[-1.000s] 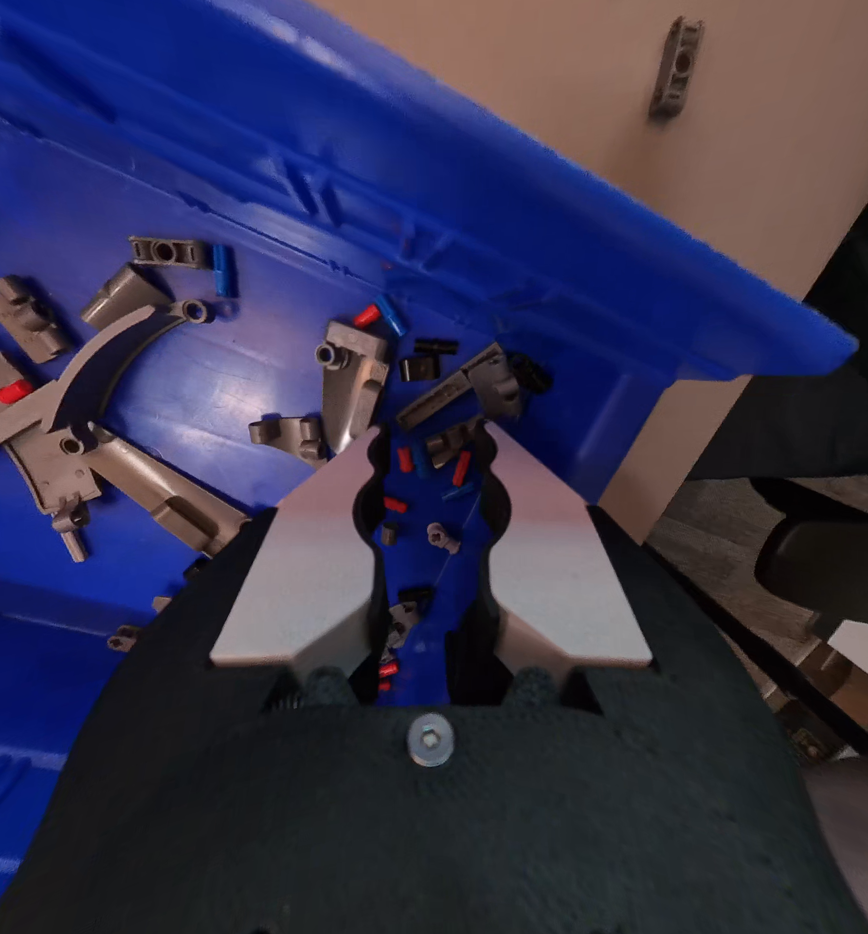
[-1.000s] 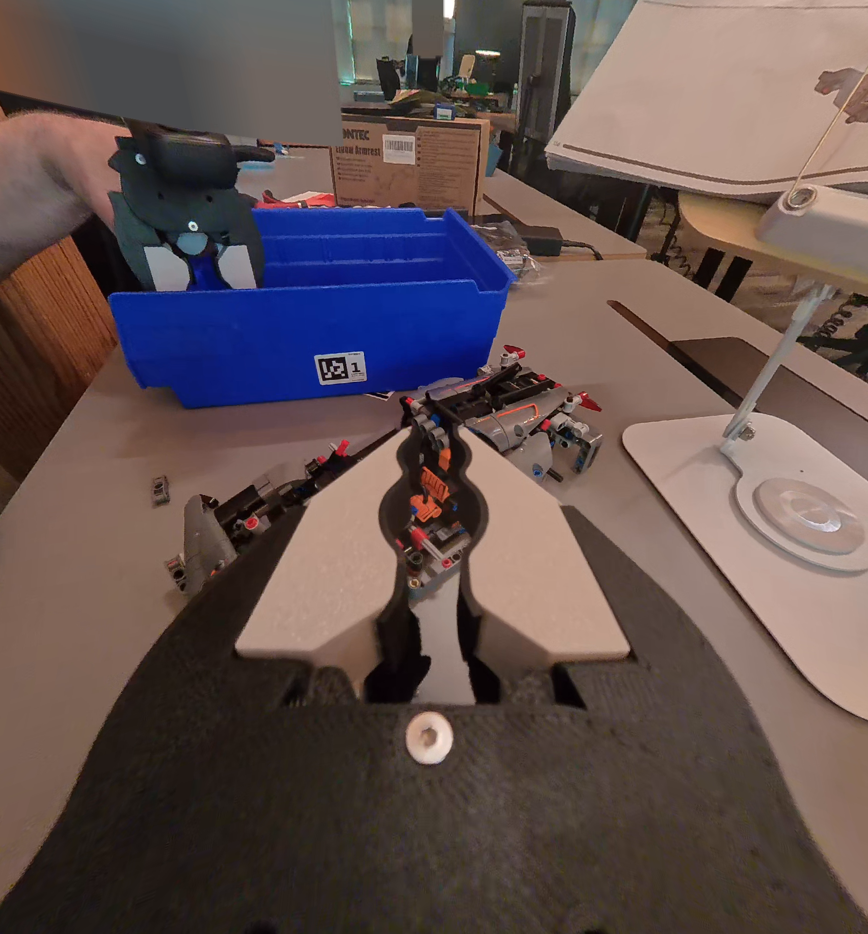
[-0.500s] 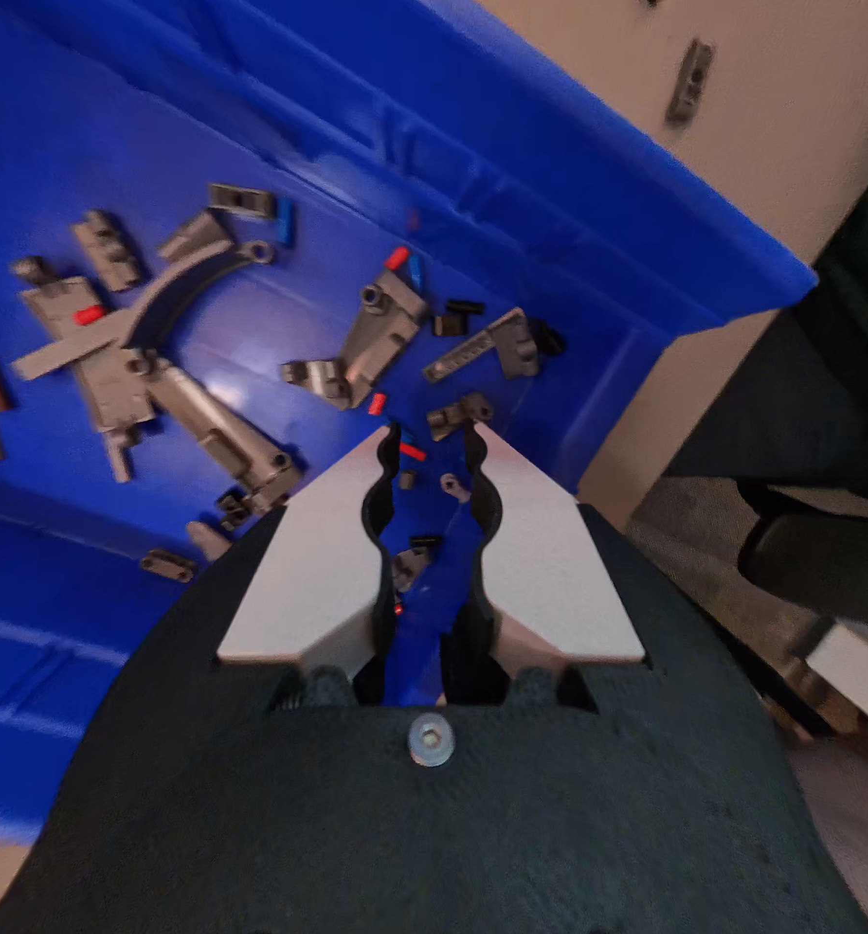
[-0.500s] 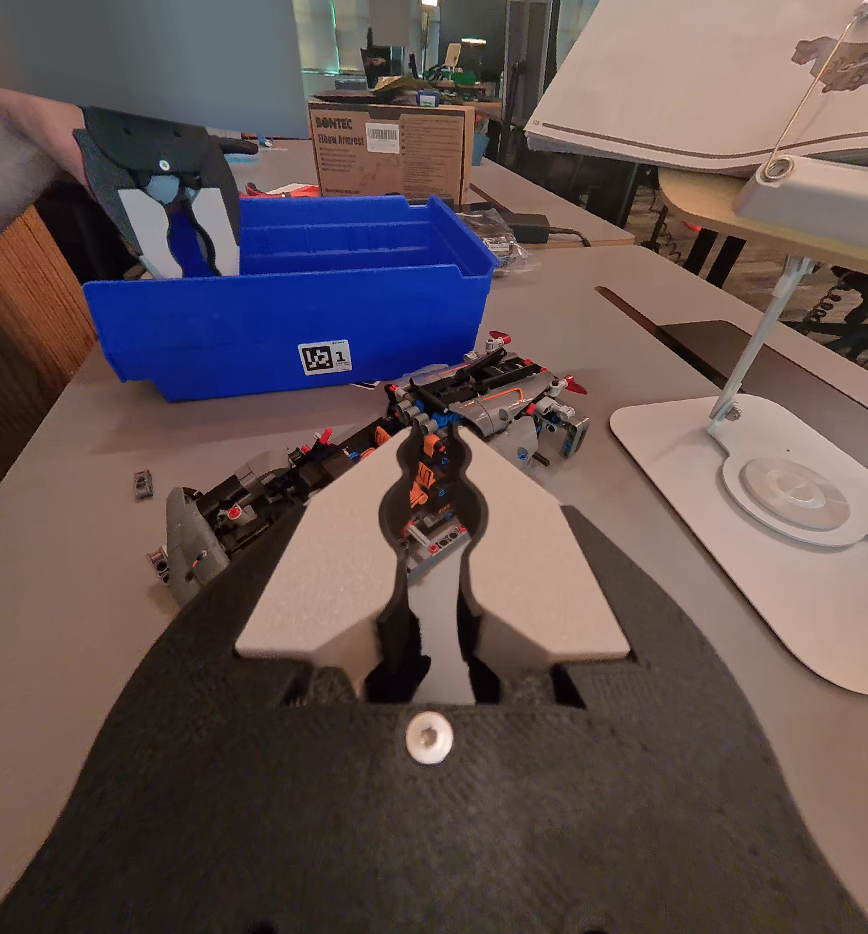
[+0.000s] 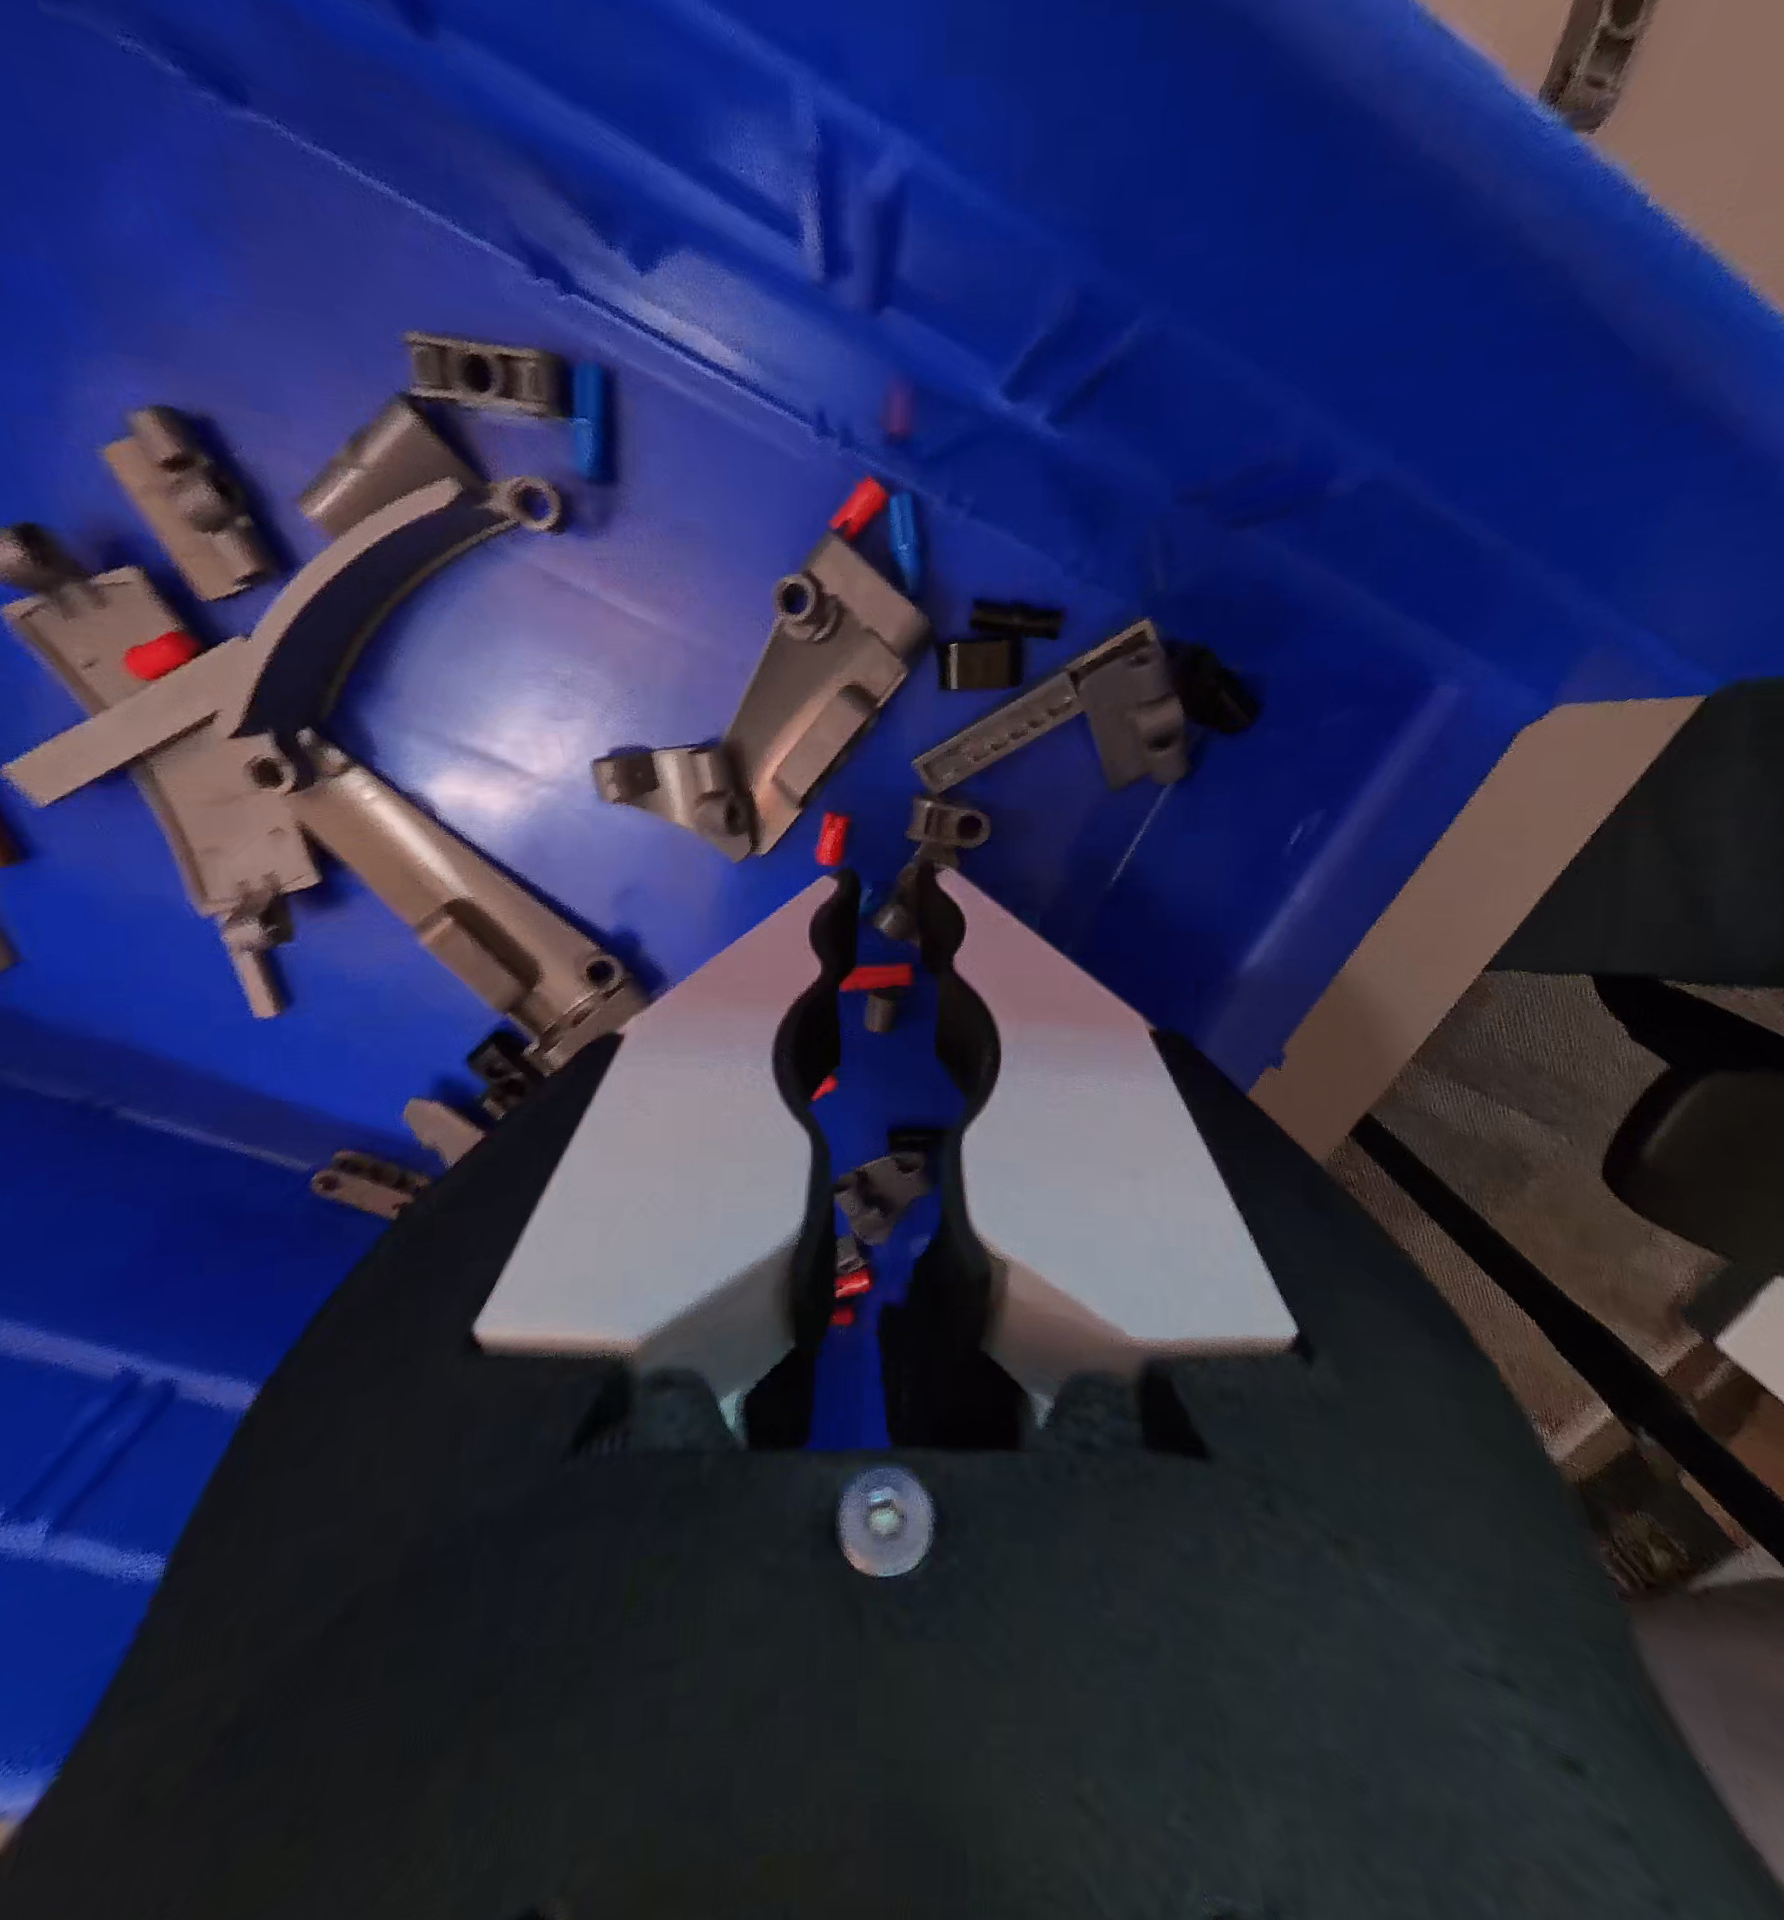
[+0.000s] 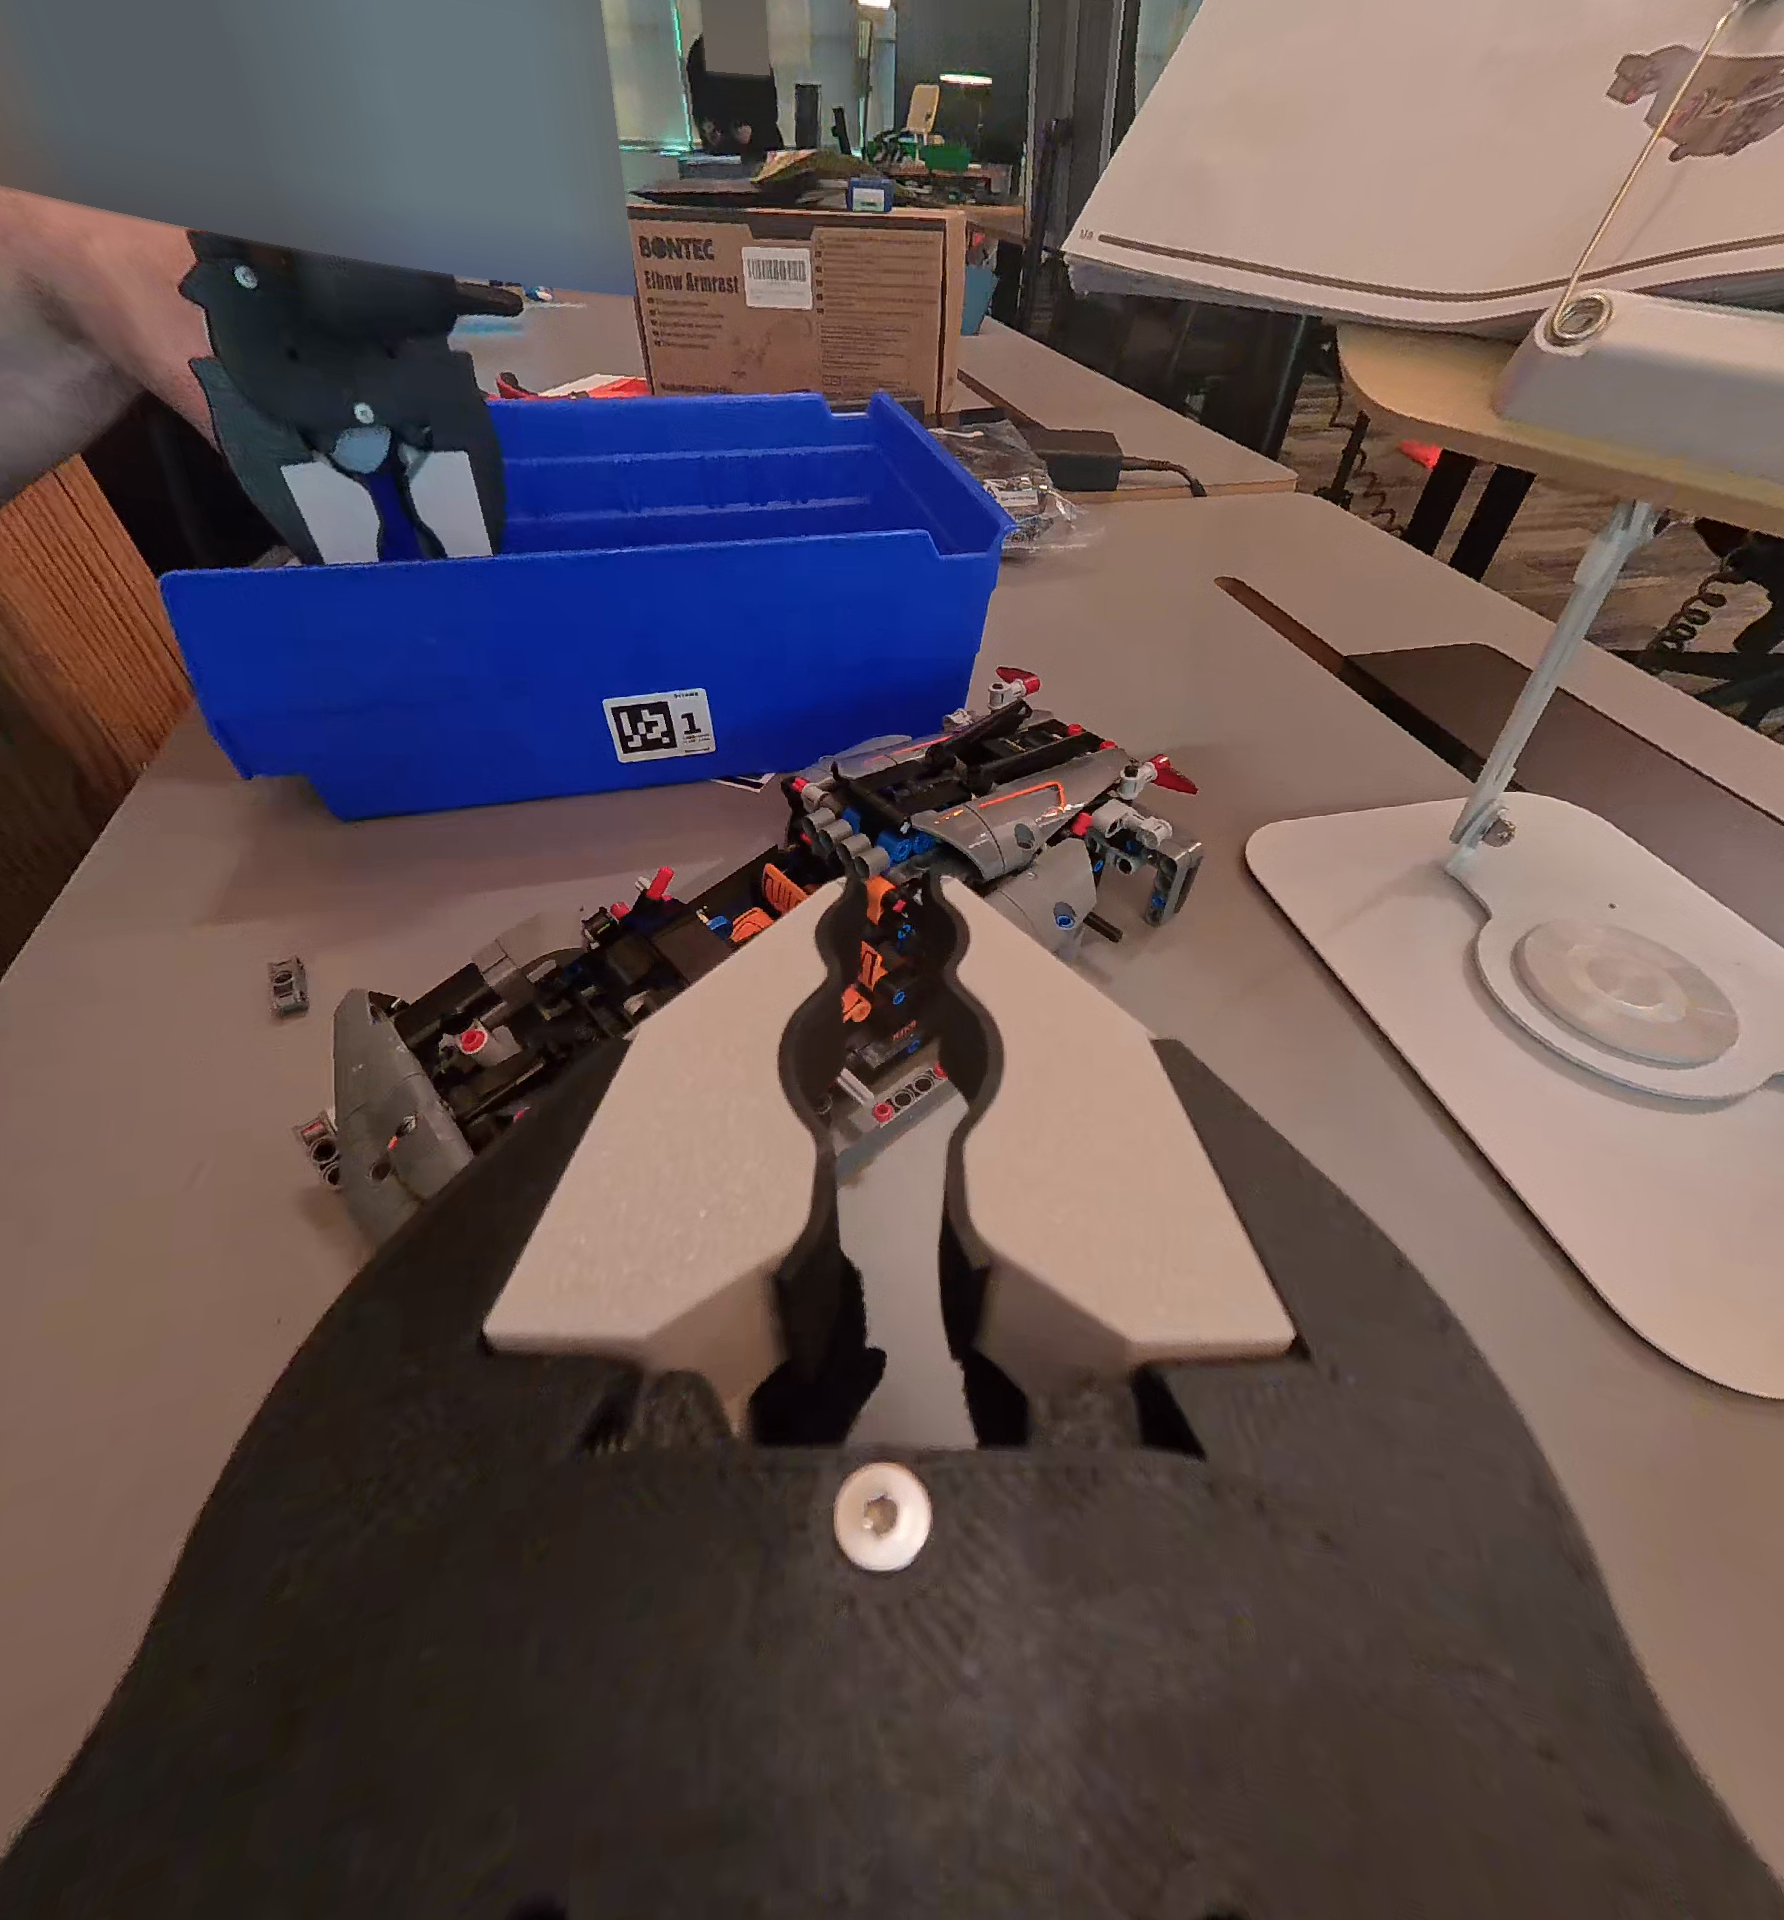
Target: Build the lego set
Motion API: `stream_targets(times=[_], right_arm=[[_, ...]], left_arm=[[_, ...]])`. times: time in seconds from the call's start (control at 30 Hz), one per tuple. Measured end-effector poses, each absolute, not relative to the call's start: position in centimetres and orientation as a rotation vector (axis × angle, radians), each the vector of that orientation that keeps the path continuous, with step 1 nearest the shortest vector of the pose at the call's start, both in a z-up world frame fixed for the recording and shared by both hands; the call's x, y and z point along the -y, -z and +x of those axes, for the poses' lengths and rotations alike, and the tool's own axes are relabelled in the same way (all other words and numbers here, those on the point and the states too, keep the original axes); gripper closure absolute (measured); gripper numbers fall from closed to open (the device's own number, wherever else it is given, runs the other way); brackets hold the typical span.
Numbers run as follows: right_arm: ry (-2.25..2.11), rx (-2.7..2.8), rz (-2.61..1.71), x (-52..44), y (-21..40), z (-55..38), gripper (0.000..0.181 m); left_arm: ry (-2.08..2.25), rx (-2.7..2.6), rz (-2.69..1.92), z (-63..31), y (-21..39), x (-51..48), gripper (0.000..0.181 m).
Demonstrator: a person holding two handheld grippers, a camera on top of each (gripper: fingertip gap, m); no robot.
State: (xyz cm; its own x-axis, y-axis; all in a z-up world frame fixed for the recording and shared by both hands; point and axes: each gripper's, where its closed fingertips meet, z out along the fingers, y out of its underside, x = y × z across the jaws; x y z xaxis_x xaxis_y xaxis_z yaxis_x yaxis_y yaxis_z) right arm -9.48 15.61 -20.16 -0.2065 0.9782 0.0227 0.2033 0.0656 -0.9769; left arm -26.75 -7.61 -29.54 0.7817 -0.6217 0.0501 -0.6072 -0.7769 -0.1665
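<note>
Left gripper (image 5: 886, 902) dropped back into the blue bin (image 5: 1127, 343) since half a second ago, fingers narrowed but apart and empty over small red/grey pins (image 5: 875, 977), so still part-picking; right gripper (image 6: 890, 902), fingers parted and empty, hovers over the half-built model (image 6: 981, 821) on the table (image 6: 119, 1299).

Blue bin (image 6: 555, 665) wall hides left tool's fingertips.
</note>
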Motion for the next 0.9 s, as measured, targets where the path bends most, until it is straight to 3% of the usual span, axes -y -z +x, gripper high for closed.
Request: stream_targets(times=[0.33, 0.9], right_arm=[[-1.235, 1.528, -1.228, -15.7, 20.0, -9.4, 0.172], [-1.182, 1.552, -1.224, -16.0, 20.4, -8.9, 0.173]], left_arm=[[0.162, -1.066, -2.798, -25.9, 29.9, 8.0, 0.159], [0.124, -0.945, -2.809, -26.6, 30.1, 7.1, 0.168]])
